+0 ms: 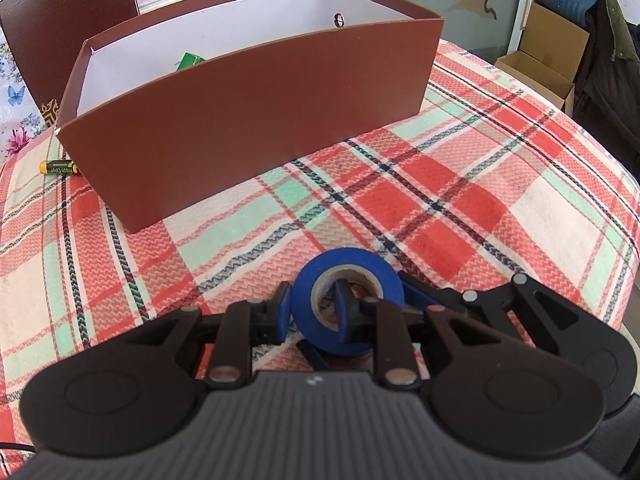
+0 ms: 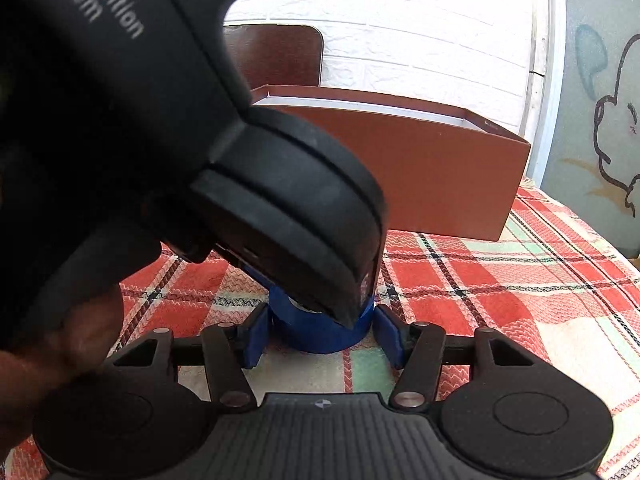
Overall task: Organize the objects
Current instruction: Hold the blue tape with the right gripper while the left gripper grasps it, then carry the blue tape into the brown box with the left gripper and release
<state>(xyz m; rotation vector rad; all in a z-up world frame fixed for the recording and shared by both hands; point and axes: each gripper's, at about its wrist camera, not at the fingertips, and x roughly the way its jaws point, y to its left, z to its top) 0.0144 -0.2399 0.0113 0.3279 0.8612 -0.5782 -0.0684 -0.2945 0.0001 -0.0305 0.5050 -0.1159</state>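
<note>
A blue tape roll (image 1: 347, 300) lies on the plaid tablecloth (image 1: 460, 200). My left gripper (image 1: 312, 314) is shut on the roll's left wall, with one blue finger outside it and one inside its core. In the right wrist view the roll (image 2: 320, 330) sits between the right gripper's (image 2: 322, 338) two blue fingers, which flank it with small gaps, so it stands open. The left gripper's black body (image 2: 240, 168) reaches down over the roll from above. A brown open box (image 1: 256, 120) with a white inside stands behind, holding a green object (image 1: 190, 60).
A green and yellow battery (image 1: 59, 167) lies left of the box on the cloth. A brown chair back (image 1: 64, 28) stands behind the box. A cardboard carton (image 1: 548, 64) sits on the floor at far right. The table edge curves down on the right.
</note>
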